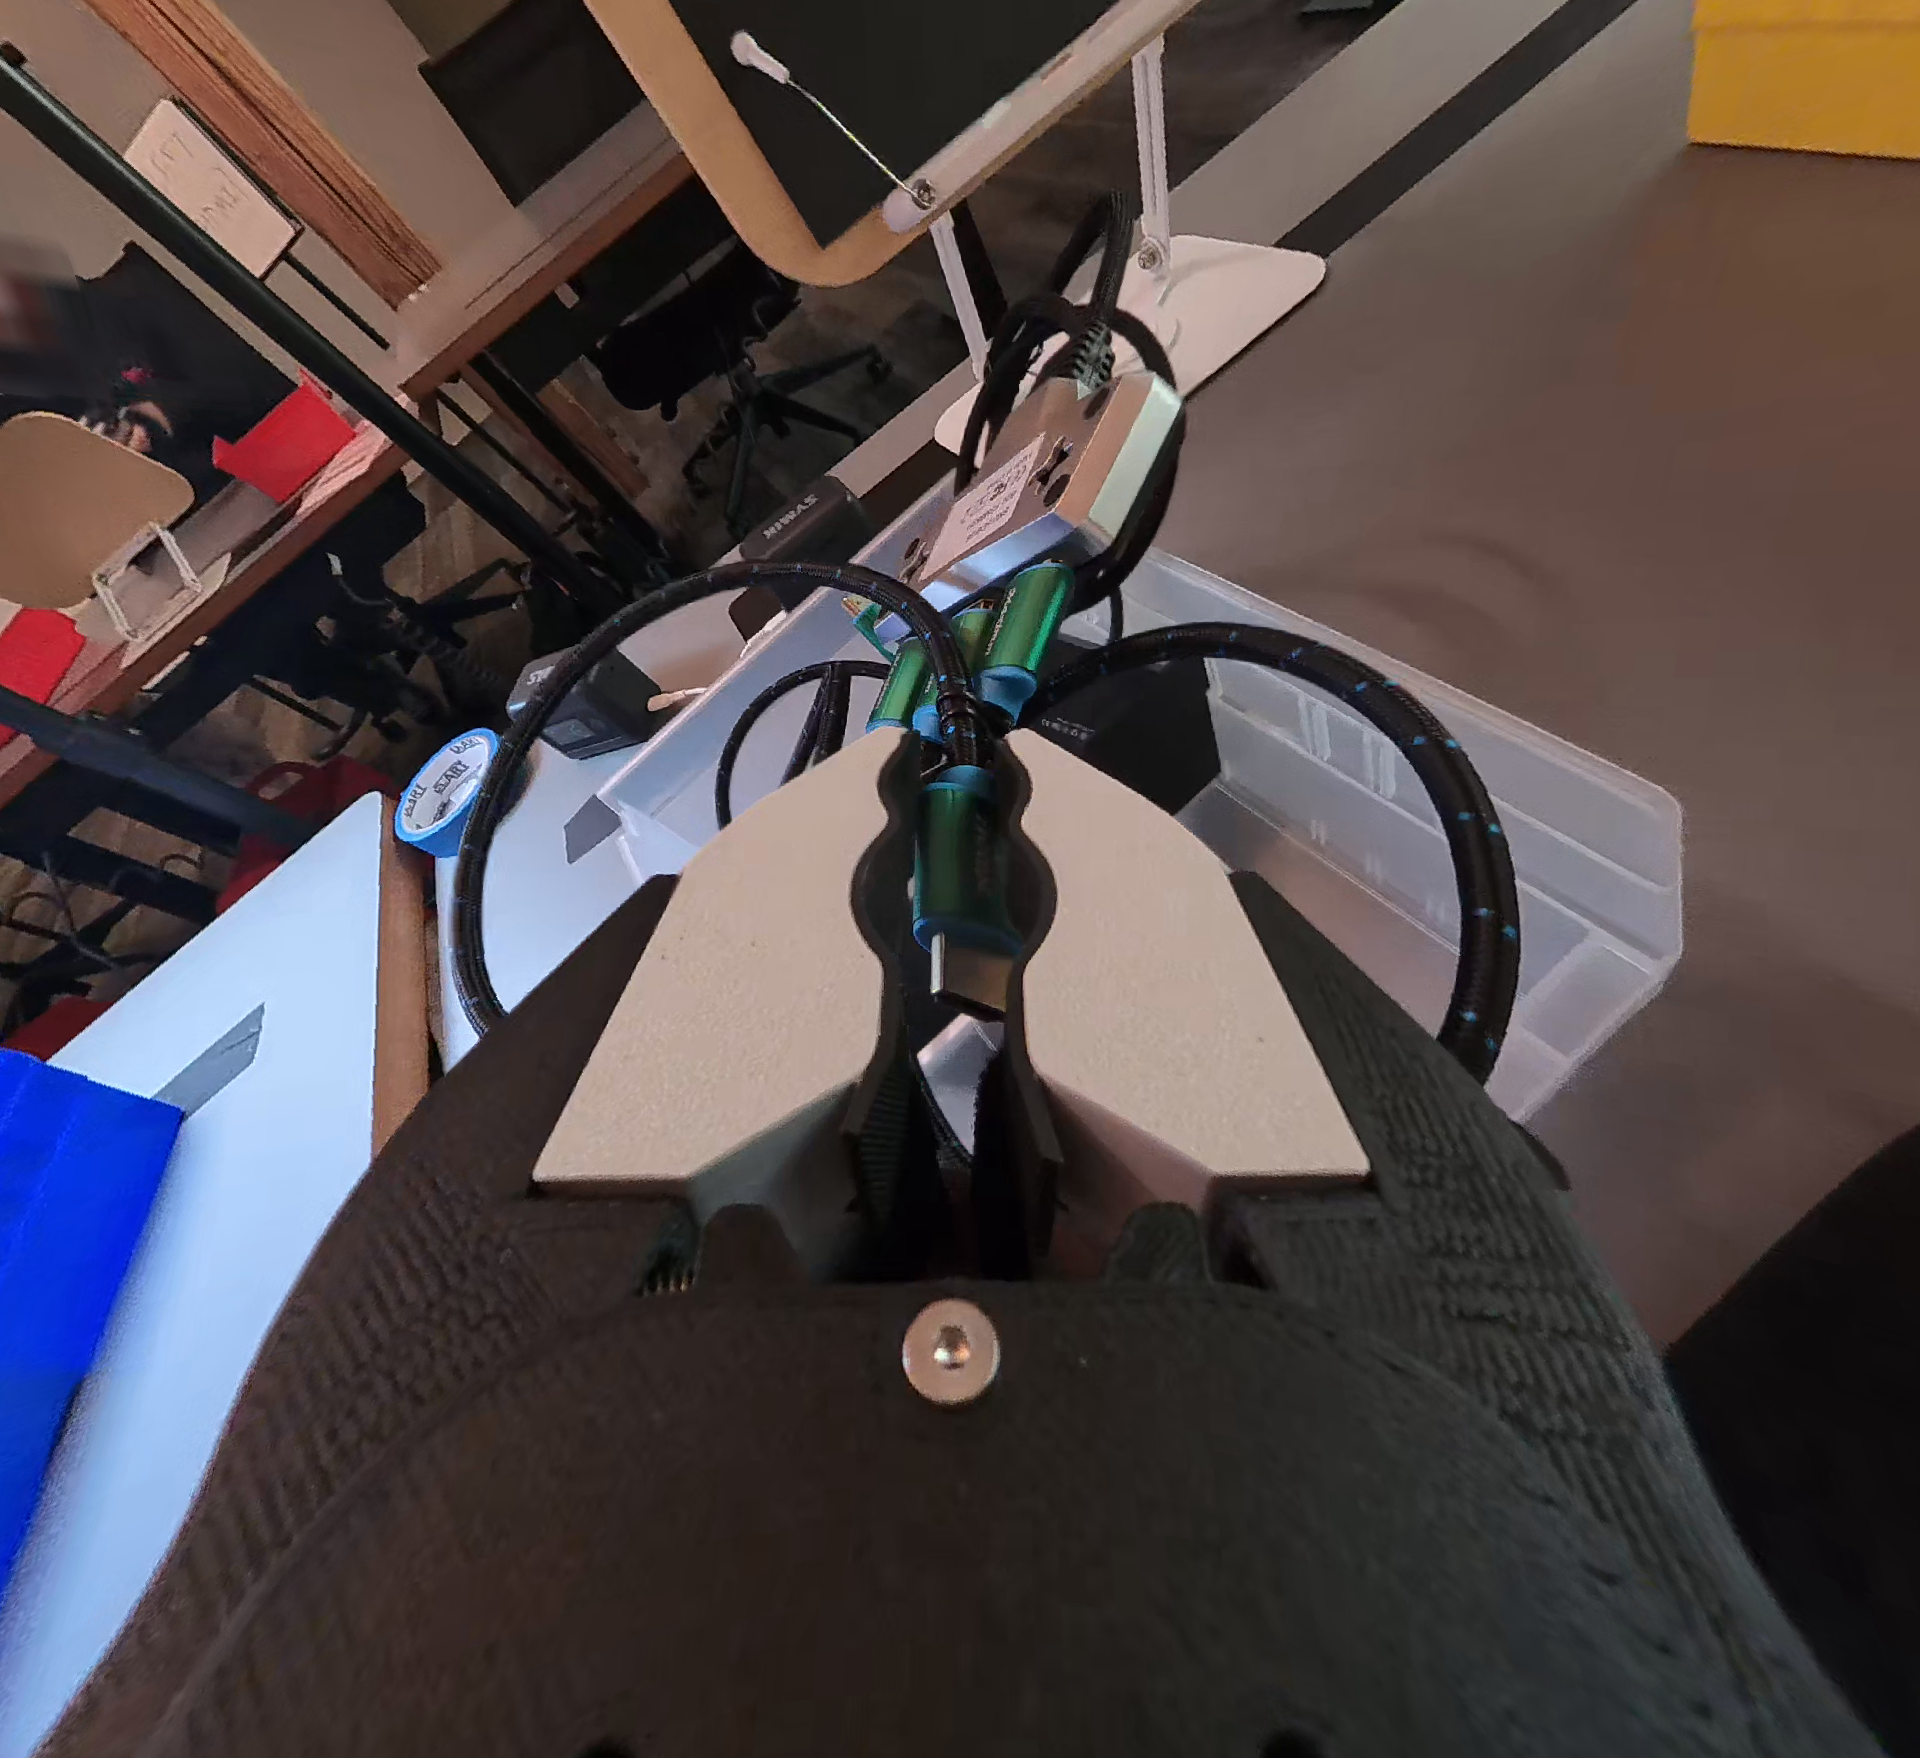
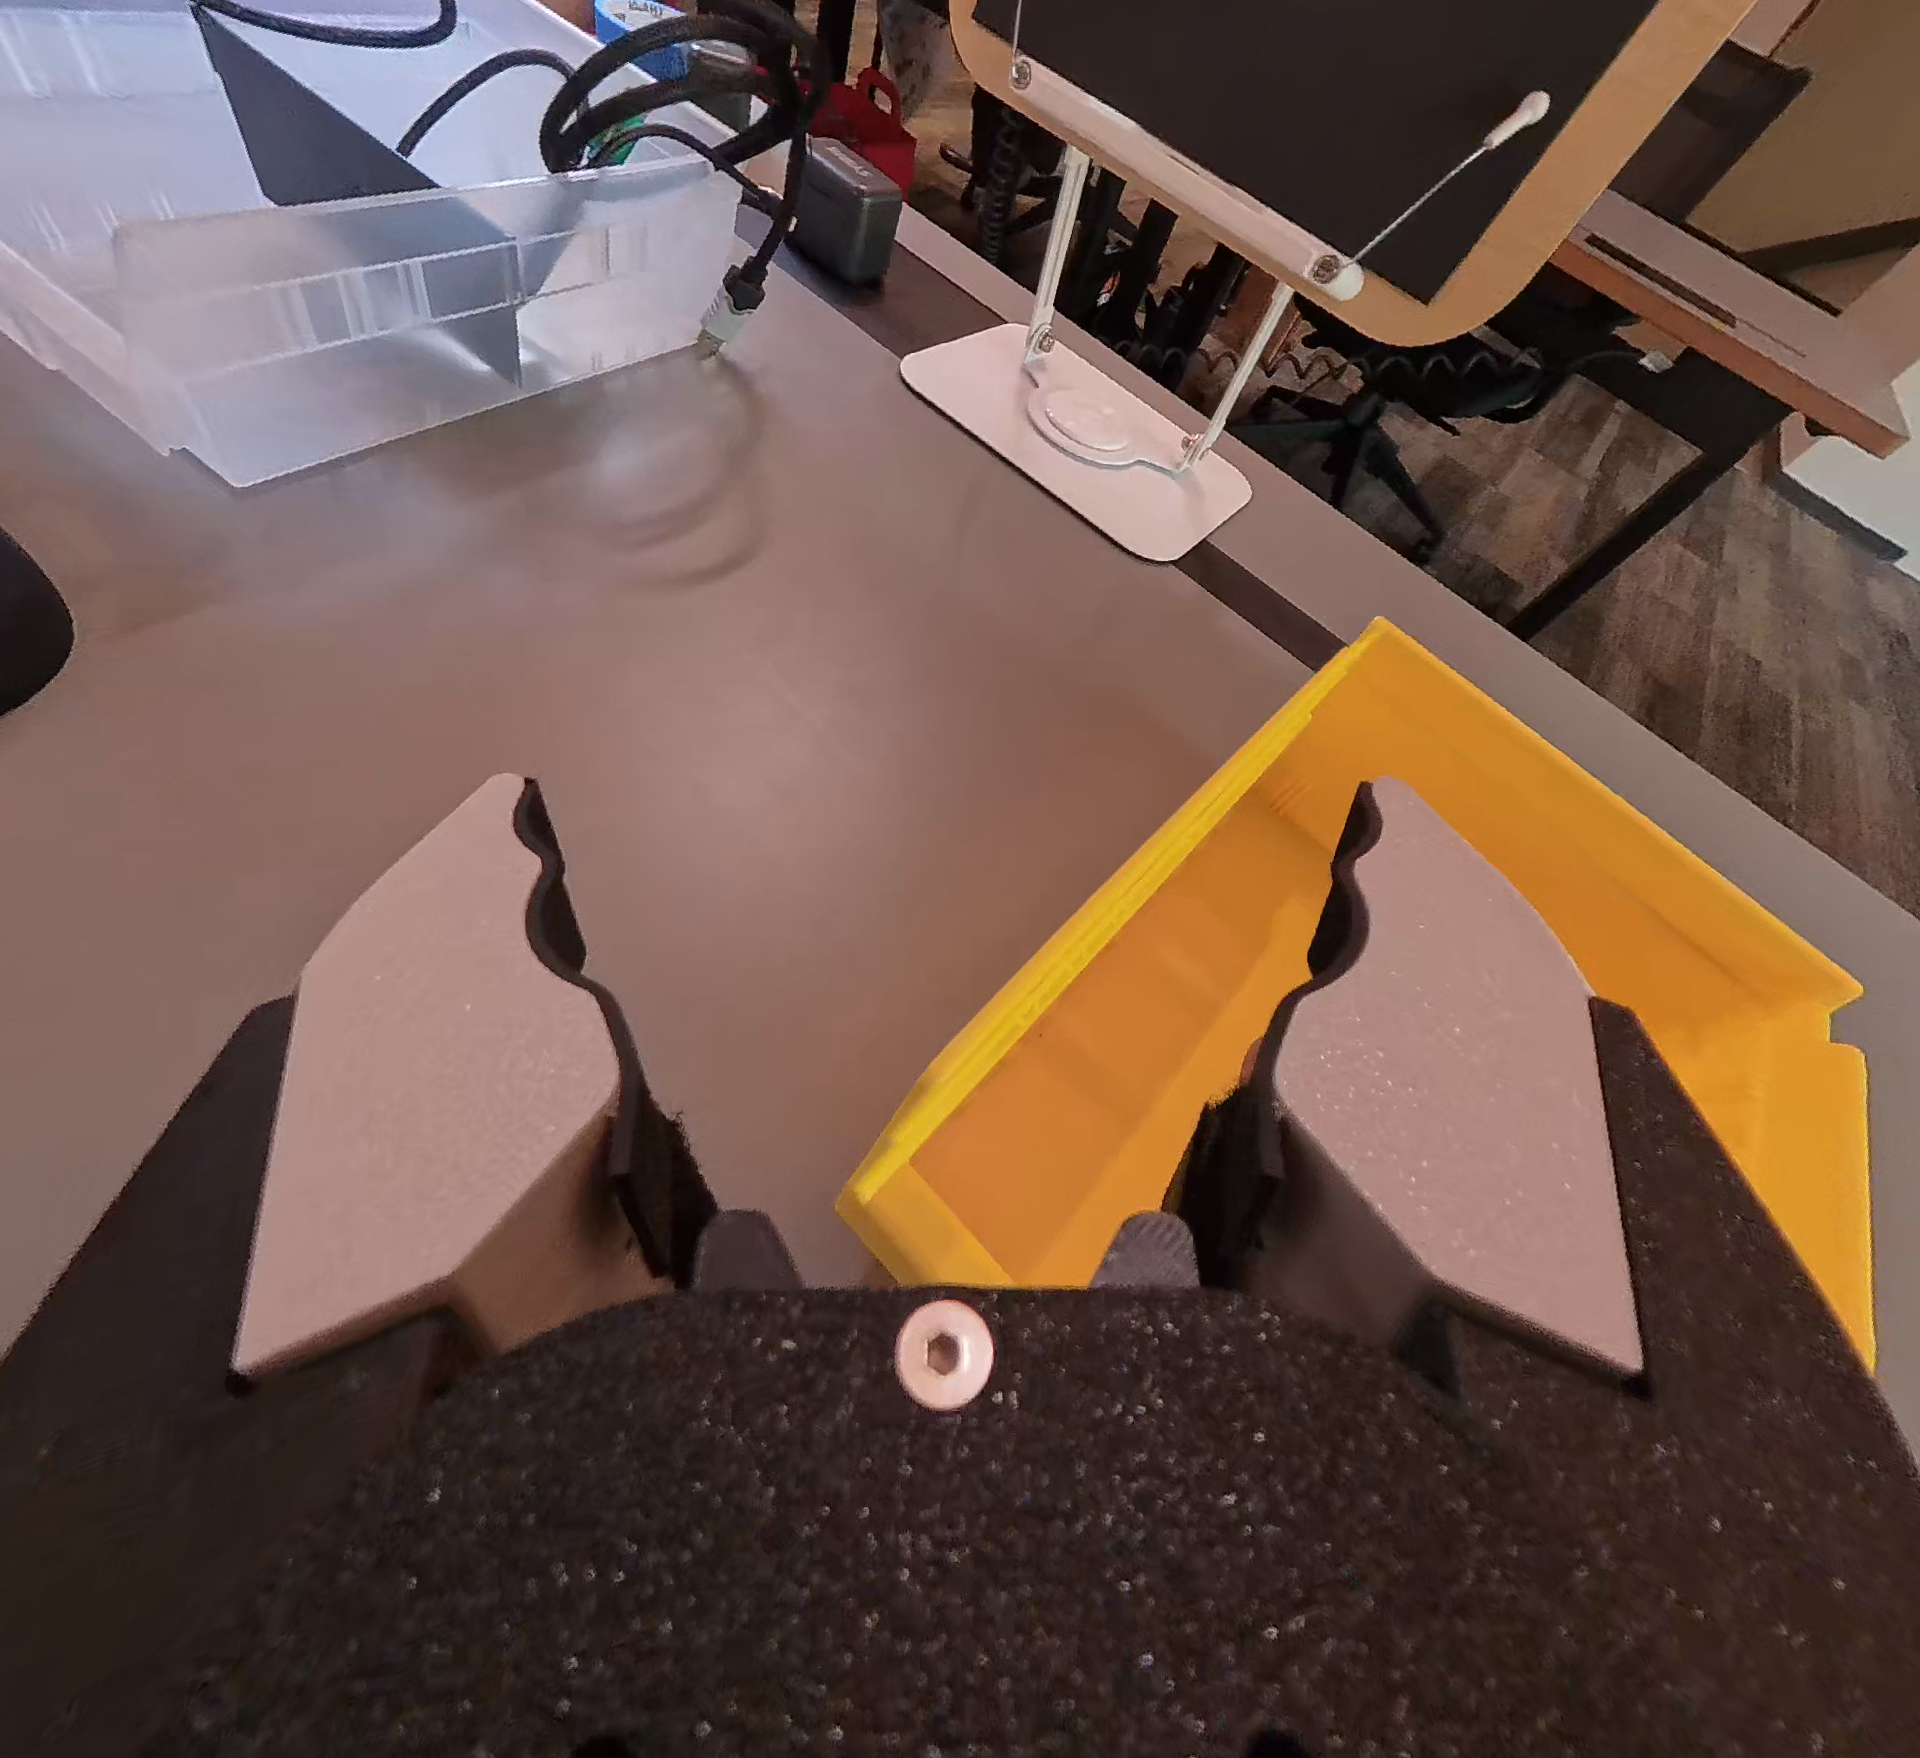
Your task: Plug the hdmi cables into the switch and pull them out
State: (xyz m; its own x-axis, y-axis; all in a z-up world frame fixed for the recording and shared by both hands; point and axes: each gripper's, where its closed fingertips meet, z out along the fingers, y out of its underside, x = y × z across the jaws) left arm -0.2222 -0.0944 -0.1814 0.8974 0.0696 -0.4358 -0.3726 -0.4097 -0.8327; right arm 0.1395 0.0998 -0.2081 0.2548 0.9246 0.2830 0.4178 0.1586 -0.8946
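Left wrist view: the left hand-held gripper (image 1: 961, 763), with grey textured fingers (image 1: 769, 960) in a black printed body, is closed on a black-and-blue braided HDMI cable (image 1: 1444, 804) just behind its green metallic plug (image 1: 961, 867), whose bare connector points back toward the camera. More green plugs (image 1: 1023, 628) bunch just beyond the fingertips. Beyond them hangs the silver box-shaped HDMI switch (image 1: 1049, 472), raised above the clear plastic bin (image 1: 1558, 887), a black lead entering its far end.

Right wrist view: the right hand-held gripper (image 2: 940, 799) stands wide open and empty over the smooth grey-brown worktop (image 2: 790, 721). Only this view shows the interior of the yellow plastic bin (image 2: 1143, 1033), just right of the gripper and partly behind its right finger. Bare worktop separates it from the clear plastic bin, far left. A wood-framed black board on a white stand (image 2: 1081, 441) sits at the worktop's far edge.
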